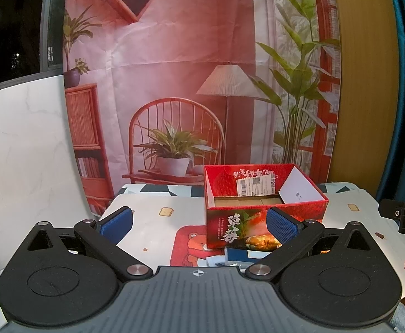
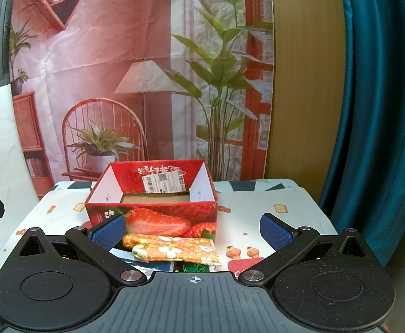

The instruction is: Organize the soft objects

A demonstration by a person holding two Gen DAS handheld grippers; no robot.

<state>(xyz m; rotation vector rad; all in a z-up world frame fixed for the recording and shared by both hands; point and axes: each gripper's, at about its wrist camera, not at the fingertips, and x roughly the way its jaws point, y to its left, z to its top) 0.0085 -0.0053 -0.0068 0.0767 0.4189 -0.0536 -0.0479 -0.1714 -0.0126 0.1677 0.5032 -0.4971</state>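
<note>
The table under its white cartoon-print cloth [image 2: 271, 205] carries an open red cardboard strawberry box [image 2: 158, 216], empty down to its brown floor apart from a shipping label on the far inner wall. Just in front of the box's near face, touching or nearly so, lie the orange floral fabric pieces [image 2: 174, 247], two long padded-looking strips side by side, resting partly on some blue and green printed items whose nature cannot be made out.

The strips run left to right across the right wrist view, parallel to the box front, rounded ends to the left. They look light, limp and non-fragile; they would likely sag if lifted by an end, so a pinch across the middle of the long axis seems the better hold.

The right gripper [image 2: 192, 229] stands wide, nothing between its blue pads, the strips lying low between them. The left gripper [image 1: 199, 223] is equally spread and empty, facing the box's corner.
</note>
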